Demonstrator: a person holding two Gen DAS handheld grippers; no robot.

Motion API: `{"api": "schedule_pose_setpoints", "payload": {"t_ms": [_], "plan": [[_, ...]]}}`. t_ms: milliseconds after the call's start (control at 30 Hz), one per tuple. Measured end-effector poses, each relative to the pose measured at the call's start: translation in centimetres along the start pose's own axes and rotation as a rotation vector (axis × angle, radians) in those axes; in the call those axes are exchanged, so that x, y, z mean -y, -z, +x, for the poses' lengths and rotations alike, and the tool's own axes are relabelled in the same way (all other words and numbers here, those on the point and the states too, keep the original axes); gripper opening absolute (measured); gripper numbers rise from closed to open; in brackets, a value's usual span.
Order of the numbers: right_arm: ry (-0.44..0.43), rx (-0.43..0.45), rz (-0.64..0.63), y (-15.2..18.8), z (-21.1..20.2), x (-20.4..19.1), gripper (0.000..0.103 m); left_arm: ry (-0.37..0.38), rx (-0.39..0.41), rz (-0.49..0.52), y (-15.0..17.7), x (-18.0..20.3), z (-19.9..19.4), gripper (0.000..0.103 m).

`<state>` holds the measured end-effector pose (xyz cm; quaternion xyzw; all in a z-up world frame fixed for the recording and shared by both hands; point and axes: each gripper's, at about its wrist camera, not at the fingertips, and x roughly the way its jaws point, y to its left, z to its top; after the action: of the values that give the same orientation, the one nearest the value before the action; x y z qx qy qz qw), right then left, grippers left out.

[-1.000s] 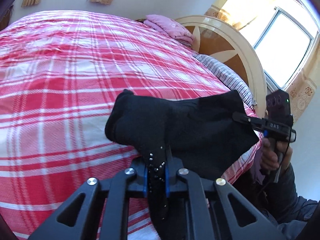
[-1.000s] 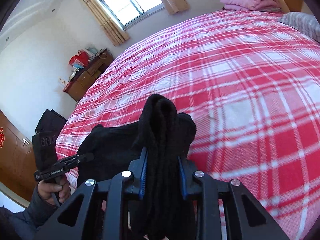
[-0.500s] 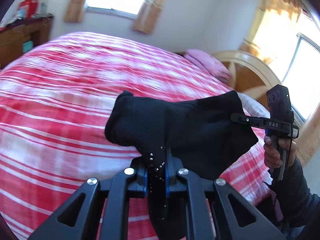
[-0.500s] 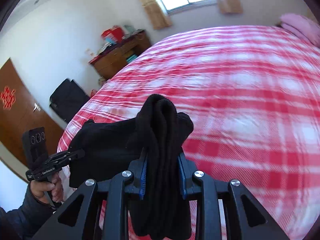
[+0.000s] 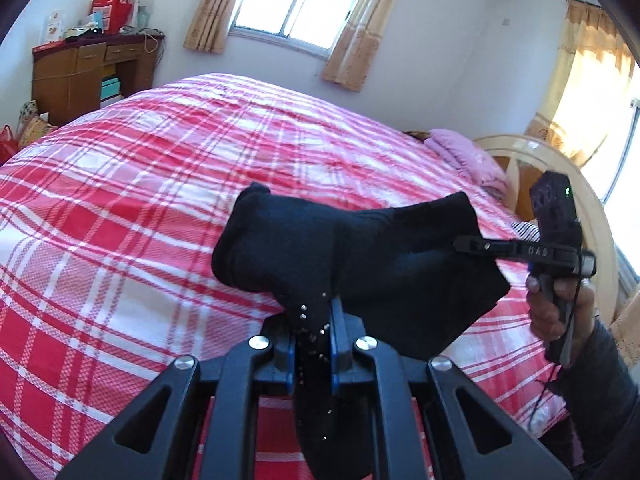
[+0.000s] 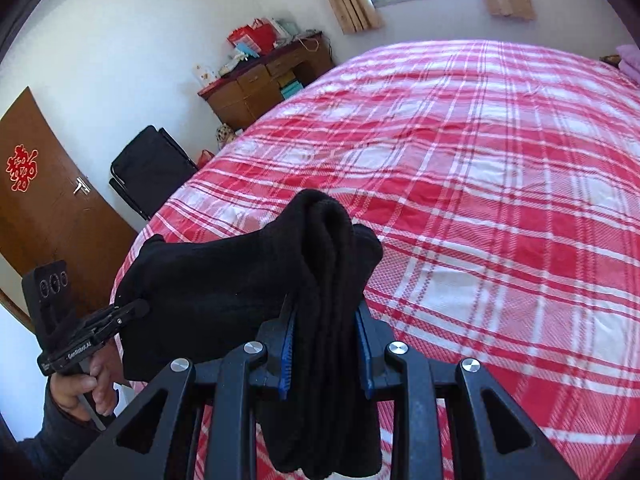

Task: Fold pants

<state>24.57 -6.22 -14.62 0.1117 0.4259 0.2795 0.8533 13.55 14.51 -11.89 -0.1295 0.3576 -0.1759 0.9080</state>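
Black pants [image 5: 360, 256], folded into a thick bundle, held off the bed between both grippers; the cloth spans from one to the other and hangs below each.

Left gripper [image 5: 312, 344]: jaws pressed nearly together on a thin edge of the pants, which carries small pale studs or specks. The bulk of the cloth rises ahead of the fingertips and runs off to the right.

Right gripper [image 6: 324, 340]: jaws pinching a thicker, several-layer fold of the pants; blue pads [image 6: 287, 354] visible on either side of it. The fold stands up past the fingertips and drapes below them.

Each gripper appears in the other's view, gripped by a hand [image 5: 550, 312] in a dark sleeve, clamped on the far end of the cloth.

Beyond and beneath both grippers: bed with red-and-white plaid cover [image 6: 500, 184]. Further off, ahead: wooden dresser [image 6: 260, 84], curtained window [image 5: 298, 2]. Right of the left gripper: pink pillow [image 5: 468, 156] by the headboard.
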Motion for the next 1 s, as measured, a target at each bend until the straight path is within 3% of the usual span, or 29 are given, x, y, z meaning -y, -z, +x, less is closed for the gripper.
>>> {"api": "schedule_pose_setpoints", "payload": {"t_ms": [167, 267, 400, 467, 533, 633, 700, 767, 900, 1000], "plan": [[0.014, -0.038, 0.028, 0.5, 2.0, 1.0, 0.027, -0.069, -0.041, 0.050, 1.3, -0.4, 1.9, 0.015], [0.015, -0.043, 0.062, 0.8, 2.5, 1.9, 0.028, -0.112, -0.037, 0.083, 1.7, -0.1, 2.1, 0.030], [0.030, -0.042, 0.094, 1.2, 3.0, 2.7, 0.029, -0.162, -0.034, 0.131, 2.1, 0.4, 2.2, 0.039], [0.050, -0.044, 0.103, 1.5, 3.3, 2.9, 0.030, -0.180, -0.039, 0.141, 2.2, 0.4, 2.5, 0.048], [0.074, -0.043, 0.111, 1.8, 3.7, 3.3, 0.034, -0.195, -0.038, 0.140, 2.4, 0.2, 2.7, 0.057], [0.087, -0.039, 0.142, 2.2, 4.0, 4.1, 0.043, -0.234, -0.050, 0.133, 2.7, -0.3, 3.2, 0.081], [0.128, -0.029, 0.149, 2.5, 4.0, 4.6, 0.066, -0.243, -0.049, 0.115, 2.9, -0.7, 3.1, 0.089], [0.124, -0.017, 0.155, 2.7, 3.8, 5.1, 0.068, -0.254, -0.056, 0.102, 3.0, -1.1, 3.3, 0.100], [0.119, 0.000, 0.178, 3.0, 3.0, 5.5, 0.068, -0.269, -0.067, 0.112, 3.1, -0.8, 2.9, 0.100], [0.184, 0.055, 0.171, 3.4, 0.9, 5.2, 0.068, -0.294, -0.054, 0.123, 3.1, -0.3, 1.8, 0.100]]}}
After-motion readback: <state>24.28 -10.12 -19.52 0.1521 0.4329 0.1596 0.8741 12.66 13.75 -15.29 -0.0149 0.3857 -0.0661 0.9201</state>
